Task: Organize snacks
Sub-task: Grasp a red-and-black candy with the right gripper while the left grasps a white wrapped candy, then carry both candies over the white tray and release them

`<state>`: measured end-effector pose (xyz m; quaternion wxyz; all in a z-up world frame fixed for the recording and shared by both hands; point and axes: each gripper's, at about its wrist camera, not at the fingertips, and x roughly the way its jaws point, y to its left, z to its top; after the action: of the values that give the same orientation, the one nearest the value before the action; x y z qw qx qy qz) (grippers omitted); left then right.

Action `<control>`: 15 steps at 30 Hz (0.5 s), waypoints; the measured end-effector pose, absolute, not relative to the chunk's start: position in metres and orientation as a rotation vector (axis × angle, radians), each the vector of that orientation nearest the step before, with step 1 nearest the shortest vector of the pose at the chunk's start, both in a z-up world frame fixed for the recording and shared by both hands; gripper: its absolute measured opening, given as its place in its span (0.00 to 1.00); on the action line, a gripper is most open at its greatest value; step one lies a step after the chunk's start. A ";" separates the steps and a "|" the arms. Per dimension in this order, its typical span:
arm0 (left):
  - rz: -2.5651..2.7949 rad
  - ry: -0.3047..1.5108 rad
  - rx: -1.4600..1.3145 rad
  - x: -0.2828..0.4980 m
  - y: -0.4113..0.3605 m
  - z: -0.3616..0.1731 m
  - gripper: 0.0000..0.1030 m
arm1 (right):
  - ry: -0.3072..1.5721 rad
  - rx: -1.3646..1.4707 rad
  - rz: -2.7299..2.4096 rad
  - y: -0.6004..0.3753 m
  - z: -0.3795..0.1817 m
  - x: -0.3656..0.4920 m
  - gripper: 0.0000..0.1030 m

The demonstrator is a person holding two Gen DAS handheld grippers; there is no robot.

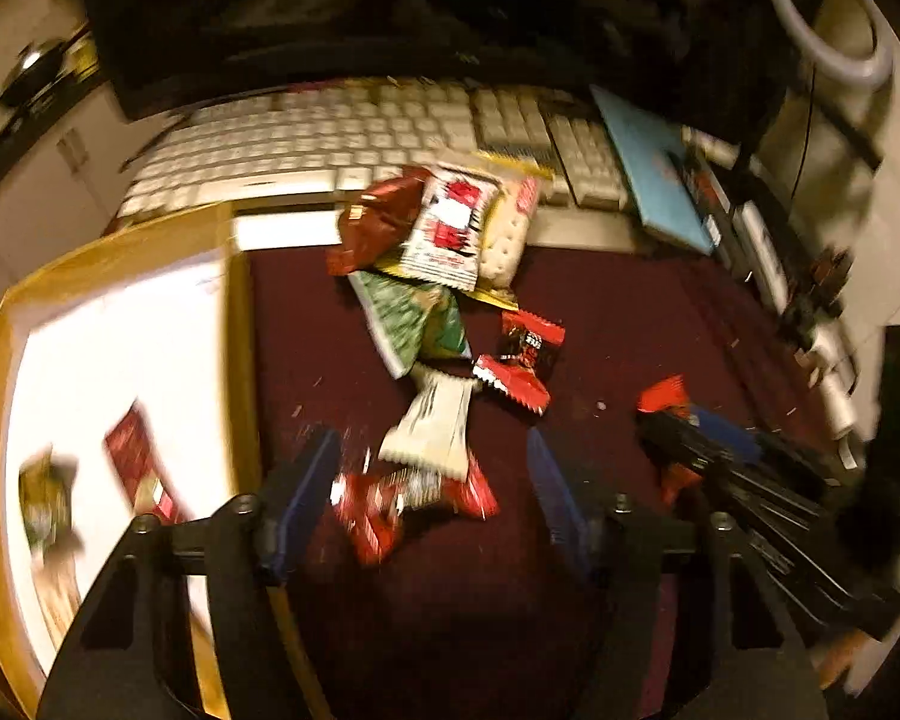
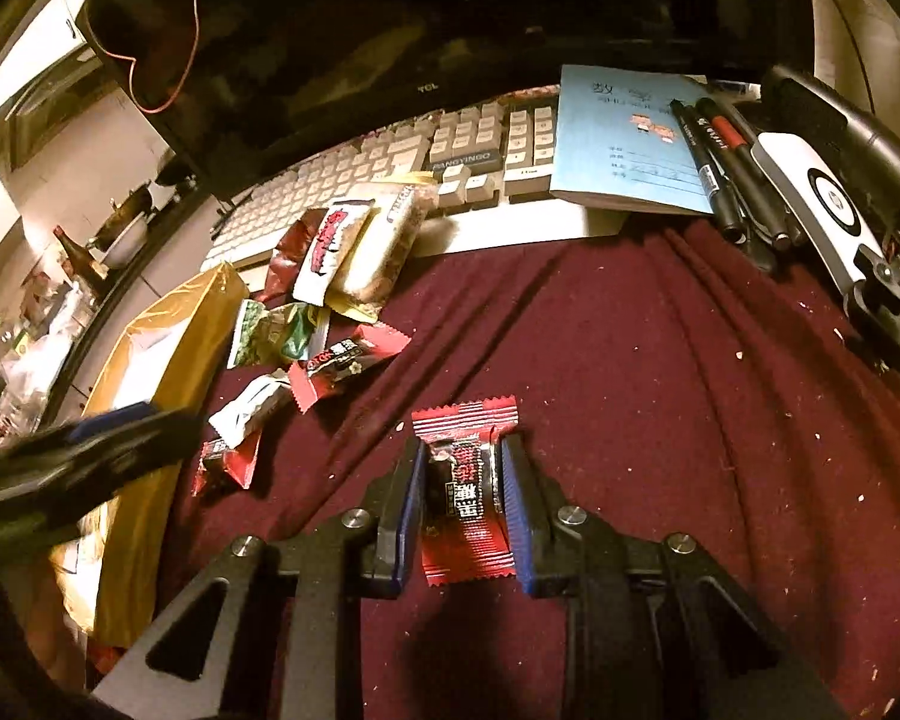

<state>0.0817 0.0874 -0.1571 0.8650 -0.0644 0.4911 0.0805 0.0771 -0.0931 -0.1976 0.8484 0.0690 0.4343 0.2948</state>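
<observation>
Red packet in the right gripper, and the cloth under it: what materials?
Red packet: looks like glossy plastic film, given its crimped zigzag ends and highlights. Maroon cloth: seems soft matte fabric, since it lies in folds and holds crumbs. Right gripper is clamped on the packet.

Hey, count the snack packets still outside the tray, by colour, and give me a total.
Red-and-black candy: 3
White packet: 1
Green packet: 1
Dark red packet: 1
White-and-red packet: 1
Clear cracker pack: 1
Yellow packet, mostly hidden: 1
Total: 9
</observation>
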 end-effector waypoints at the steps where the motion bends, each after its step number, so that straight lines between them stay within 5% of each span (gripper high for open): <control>1: 0.174 1.049 -0.117 0.086 0.087 -0.161 0.48 | 0.914 0.153 0.626 -0.094 -0.198 0.079 0.25; 4: 0.181 1.108 -0.060 0.102 0.083 -0.175 0.37 | 0.913 0.165 0.632 -0.094 -0.198 0.082 0.25; 6: 0.175 1.124 -0.056 0.109 0.083 -0.182 0.19 | 0.908 0.157 0.634 -0.095 -0.198 0.081 0.25; 15: 0.119 1.041 -0.157 0.070 0.081 -0.157 0.17 | 0.895 0.172 0.670 -0.096 -0.196 0.076 0.24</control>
<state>0.0701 0.0806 -0.1570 0.8630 -0.0751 0.4964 0.0568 0.0760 -0.0962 -0.1956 0.8443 0.0813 0.4241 0.3174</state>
